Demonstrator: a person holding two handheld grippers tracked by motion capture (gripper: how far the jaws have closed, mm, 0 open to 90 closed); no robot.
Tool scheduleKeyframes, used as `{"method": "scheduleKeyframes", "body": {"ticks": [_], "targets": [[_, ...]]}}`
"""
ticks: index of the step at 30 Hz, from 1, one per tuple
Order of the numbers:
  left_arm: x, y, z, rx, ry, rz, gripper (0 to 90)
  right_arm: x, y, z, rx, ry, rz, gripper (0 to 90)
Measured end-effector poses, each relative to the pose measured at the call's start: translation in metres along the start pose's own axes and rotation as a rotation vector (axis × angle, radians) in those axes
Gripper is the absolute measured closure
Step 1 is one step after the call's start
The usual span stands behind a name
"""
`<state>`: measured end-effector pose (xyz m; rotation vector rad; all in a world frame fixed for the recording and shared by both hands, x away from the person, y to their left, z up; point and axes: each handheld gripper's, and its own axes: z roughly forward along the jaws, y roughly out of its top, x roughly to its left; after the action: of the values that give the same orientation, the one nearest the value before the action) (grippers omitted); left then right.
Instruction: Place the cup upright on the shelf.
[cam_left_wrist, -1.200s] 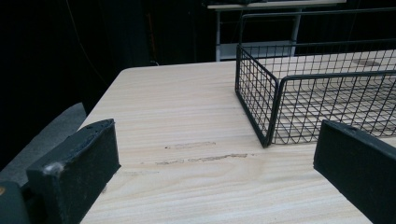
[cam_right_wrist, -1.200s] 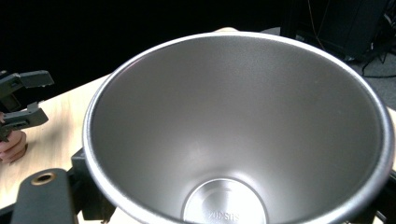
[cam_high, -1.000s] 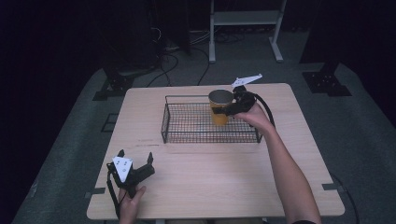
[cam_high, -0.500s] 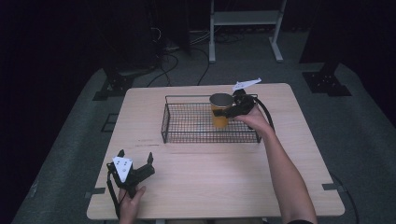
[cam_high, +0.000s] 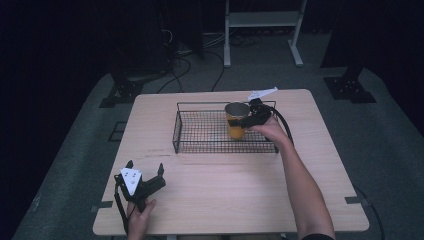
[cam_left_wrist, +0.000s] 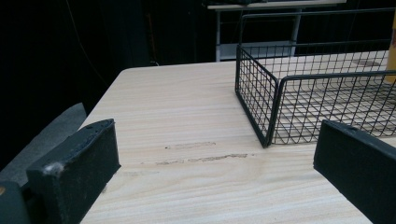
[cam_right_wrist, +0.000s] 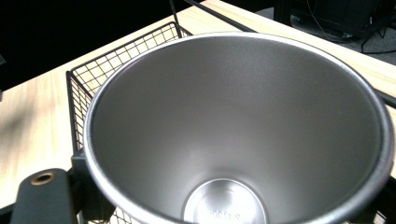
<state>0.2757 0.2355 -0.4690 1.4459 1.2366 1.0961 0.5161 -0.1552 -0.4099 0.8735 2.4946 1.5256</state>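
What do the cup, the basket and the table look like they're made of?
Cup: brushed metal inside, probably steel, from its dull grey sheen; the outside looks yellow-orange, perhaps coated. Basket: thin black wire mesh, likely painted metal. Table: pale wood grain, solid or laminate unclear.

Wooden table (cam_high: 240, 195), white rack (cam_high: 262, 20) behind

A recording lab or studio, this: one pale wooden table (cam_high: 240, 185) alone on grey carpet (cam_high: 75, 165), black drapes all round, cables (cam_high: 185, 65) snaking across the floor behind, dark stand feet (cam_high: 117, 92) either side and a white metal frame (cam_high: 262, 30) at the back
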Motion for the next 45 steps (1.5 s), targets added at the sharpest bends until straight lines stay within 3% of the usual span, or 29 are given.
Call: {"method": "scheduleKeyframes", "body": {"ticks": [14,19,32,45], "targets": [[0.0,0.0,0.0,-0.001,0.0,-0.001,0.0,-0.003,-0.006,0.012,0.04,-0.037,-0.04,13.7],[0.0,0.0,0.0,-0.001,0.0,0.0,0.0,-0.004,-0.008,0.016,0.08,-0.049,-0.049,13.6],[0.0,0.0,0.0,-0.001,-0.001,0.001,0.0,-0.002,-0.007,0.015,0.096,-0.063,-0.085,10.8],[0.0,0.0,0.0,-0.001,-0.001,0.002,0.0,0.001,-0.003,0.009,0.068,-0.089,-0.094,0.0]]}}
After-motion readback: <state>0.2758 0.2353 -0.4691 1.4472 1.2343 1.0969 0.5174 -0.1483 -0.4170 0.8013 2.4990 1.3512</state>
